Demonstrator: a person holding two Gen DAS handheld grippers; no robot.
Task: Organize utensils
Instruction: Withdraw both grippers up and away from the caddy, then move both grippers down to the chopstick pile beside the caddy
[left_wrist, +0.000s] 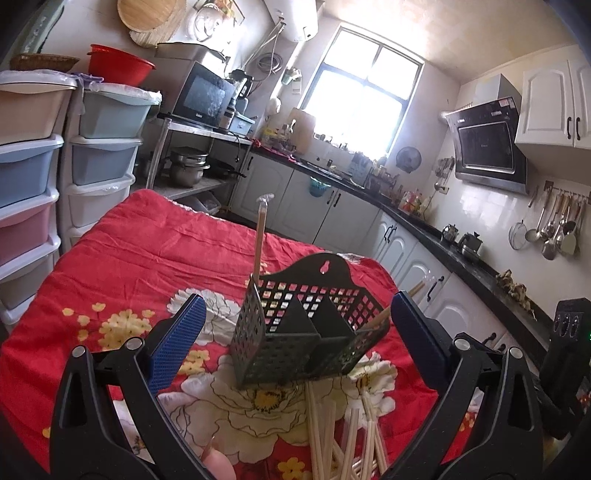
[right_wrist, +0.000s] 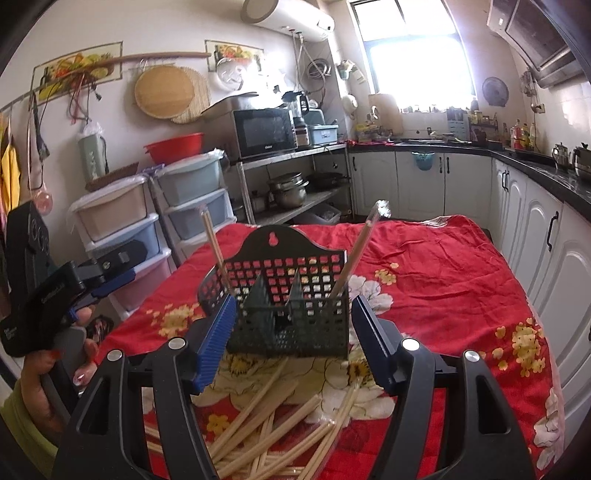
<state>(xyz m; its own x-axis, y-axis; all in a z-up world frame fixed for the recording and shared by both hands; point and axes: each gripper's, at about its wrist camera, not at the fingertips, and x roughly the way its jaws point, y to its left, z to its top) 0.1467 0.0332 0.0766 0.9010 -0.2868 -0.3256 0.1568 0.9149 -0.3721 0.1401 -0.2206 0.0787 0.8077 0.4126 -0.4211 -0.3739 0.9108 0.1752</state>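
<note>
A black perforated utensil holder (left_wrist: 306, 332) with divided compartments stands on the red floral cloth (left_wrist: 147, 251); it also shows in the right wrist view (right_wrist: 291, 314). One wrapped chopstick pair (right_wrist: 212, 243) stands in its left compartment and another (right_wrist: 360, 247) leans in its right one. Several loose wrapped chopsticks (right_wrist: 273, 424) lie in a pile in front of it, also seen in the left wrist view (left_wrist: 343, 439). My left gripper (left_wrist: 295, 328) is open and empty around the holder. My right gripper (right_wrist: 291, 332) is open and empty, just before the holder.
Stacked plastic drawers (right_wrist: 122, 229) stand left of the table. A steel rack with a microwave (right_wrist: 264, 131) and pots is behind it. White cabinets under a dark counter (right_wrist: 517, 158) run along the right. The left hand-held gripper body (right_wrist: 44, 280) shows at the left.
</note>
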